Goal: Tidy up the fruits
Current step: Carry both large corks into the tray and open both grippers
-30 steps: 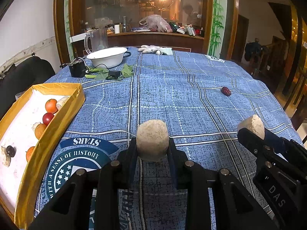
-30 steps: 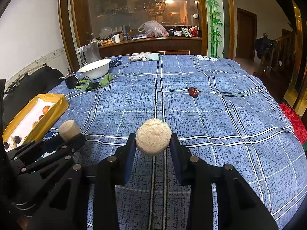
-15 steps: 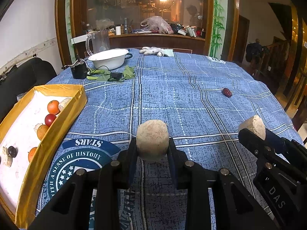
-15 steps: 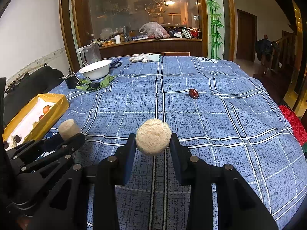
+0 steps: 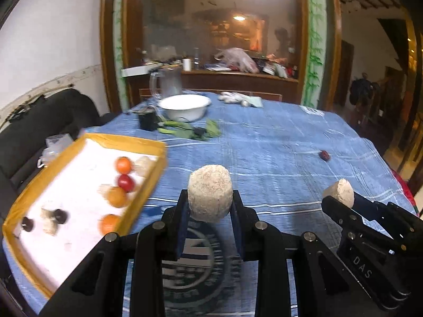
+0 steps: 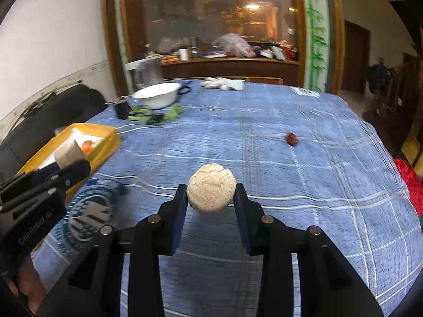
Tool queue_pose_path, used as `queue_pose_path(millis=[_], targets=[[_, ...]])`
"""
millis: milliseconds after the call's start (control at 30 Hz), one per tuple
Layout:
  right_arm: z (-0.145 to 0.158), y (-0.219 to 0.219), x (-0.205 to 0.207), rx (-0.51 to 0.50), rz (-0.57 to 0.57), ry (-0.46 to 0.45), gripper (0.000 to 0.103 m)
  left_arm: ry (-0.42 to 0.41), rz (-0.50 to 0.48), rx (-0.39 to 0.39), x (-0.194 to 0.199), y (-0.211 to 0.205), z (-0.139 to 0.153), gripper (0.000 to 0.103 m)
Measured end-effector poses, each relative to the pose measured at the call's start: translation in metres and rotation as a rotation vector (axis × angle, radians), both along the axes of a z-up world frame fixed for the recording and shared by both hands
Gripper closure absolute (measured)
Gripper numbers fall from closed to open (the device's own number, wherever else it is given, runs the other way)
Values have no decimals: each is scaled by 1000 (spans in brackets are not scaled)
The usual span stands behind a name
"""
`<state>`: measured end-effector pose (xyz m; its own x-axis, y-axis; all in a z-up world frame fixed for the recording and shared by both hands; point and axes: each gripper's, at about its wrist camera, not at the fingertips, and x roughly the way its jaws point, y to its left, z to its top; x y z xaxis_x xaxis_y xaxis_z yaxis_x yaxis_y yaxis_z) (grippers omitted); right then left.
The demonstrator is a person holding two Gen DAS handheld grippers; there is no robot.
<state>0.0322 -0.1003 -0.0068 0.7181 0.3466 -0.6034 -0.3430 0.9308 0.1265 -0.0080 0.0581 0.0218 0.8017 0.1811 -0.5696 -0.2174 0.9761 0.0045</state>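
My left gripper (image 5: pixel 210 207) is shut on a beige round cake-like piece (image 5: pixel 210 191), held above the blue tablecloth just right of the yellow box (image 5: pixel 148 190). Inside the box lie several oranges (image 5: pixel 123 165), a red fruit (image 5: pixel 126 182), dark fruits (image 5: pixel 60 215) and pale pieces. My right gripper (image 6: pixel 211 200) is shut on a second beige round piece (image 6: pixel 211 191) over the table's middle; it also shows at the right of the left wrist view as the right gripper (image 5: pixel 339 200). A dark red fruit (image 6: pixel 291 139) lies alone on the cloth farther right.
A white bowl (image 5: pixel 185 107), a black cup (image 5: pixel 148 121), green leaves (image 5: pixel 190 130) and a glass jug (image 5: pixel 169 83) stand at the far left of the table. White gloves (image 5: pixel 238 97) lie at the far edge. A dark sofa (image 5: pixel 39 121) flanks the left side.
Both grippers have swung left and lifted slightly, each still holding its beige piece. The yellow box now sits closer and more central in the left wrist view.
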Motion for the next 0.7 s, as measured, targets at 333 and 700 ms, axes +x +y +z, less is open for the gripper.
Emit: queue_pose_path(millis=[333,700], targets=[[31,81,-18,6,216,-51,66,4,176,0,-19,67,12,74],[40,140,-25,16,339,-51,66,14,308,4,-38,120,12,74]])
